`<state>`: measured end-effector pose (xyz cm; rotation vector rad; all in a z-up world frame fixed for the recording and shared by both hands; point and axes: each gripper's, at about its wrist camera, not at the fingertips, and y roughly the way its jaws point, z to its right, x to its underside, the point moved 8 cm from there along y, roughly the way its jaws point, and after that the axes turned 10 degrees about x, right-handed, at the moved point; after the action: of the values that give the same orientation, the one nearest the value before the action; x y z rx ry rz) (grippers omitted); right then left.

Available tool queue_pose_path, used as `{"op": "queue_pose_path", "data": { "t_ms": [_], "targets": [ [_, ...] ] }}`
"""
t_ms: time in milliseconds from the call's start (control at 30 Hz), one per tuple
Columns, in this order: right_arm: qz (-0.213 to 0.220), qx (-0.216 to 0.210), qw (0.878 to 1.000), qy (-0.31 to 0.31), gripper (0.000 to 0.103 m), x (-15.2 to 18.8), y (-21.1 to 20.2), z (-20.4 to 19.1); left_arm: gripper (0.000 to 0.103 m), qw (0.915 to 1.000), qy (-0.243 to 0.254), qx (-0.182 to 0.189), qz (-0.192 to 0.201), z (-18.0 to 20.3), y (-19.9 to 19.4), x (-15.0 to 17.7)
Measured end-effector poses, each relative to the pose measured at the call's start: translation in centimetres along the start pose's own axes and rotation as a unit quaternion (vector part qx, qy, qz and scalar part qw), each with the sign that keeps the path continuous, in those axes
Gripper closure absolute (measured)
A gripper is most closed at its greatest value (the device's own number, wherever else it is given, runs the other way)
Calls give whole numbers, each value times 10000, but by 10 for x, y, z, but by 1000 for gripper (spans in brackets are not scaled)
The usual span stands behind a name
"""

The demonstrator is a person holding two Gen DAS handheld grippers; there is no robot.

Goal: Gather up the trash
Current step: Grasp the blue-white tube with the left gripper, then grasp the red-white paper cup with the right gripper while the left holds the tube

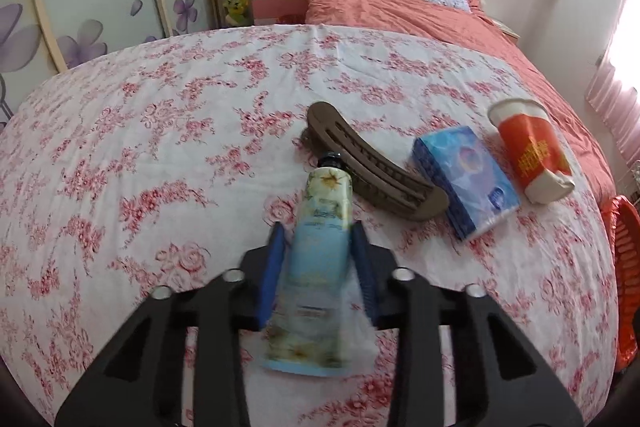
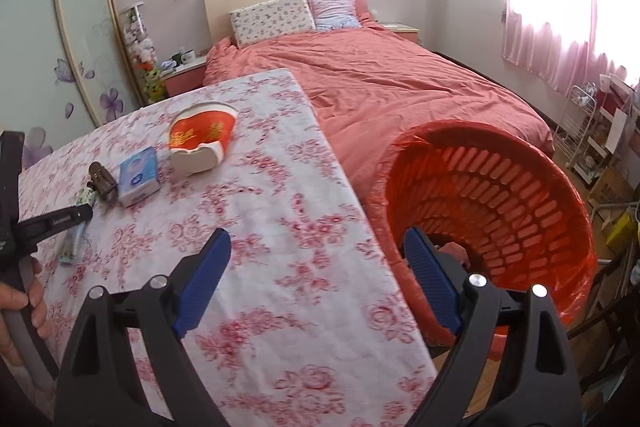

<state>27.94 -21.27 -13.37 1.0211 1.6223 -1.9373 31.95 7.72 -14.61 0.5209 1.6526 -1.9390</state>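
- The left tongs (image 1: pixel 319 233) sit closed on a tube (image 1: pixel 316 267), one blue pad on each flank at about its middle.
- The tube lies flat on the table (image 1: pixel 140 155), long axis near 12–6 in the left wrist view: dark cap toward 12, crimped end toward 6.
- At the cap, toward 1 o'clock, lies a brown clip (image 1: pixel 376 167); then a blue tissue pack (image 1: pixel 464 179) and a crushed red-and-white cup (image 1: pixel 528 151) at 2 o'clock, on its side, mouth away.
- The right tongs (image 2: pixel 318 247) gape wide, holding nothing, over the table's edge.
- A red basket (image 2: pixel 520 195) stands at 3 o'clock of them, beside the bed (image 2: pixel 400 79).
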Motion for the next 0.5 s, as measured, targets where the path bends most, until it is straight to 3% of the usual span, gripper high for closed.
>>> {"op": "queue_pose_path", "data": {
  "t_ms": [233,500],
  "targets": [
    [-79,-210,9997,-113,17,-9,10,-32,73,9996,-110,-255,16,-42,-13,4],
    [-248,-516,9982,-164,17,-37,41,-95,72,9993,-107,-362,83,-84,-18,0]
  ]
}}
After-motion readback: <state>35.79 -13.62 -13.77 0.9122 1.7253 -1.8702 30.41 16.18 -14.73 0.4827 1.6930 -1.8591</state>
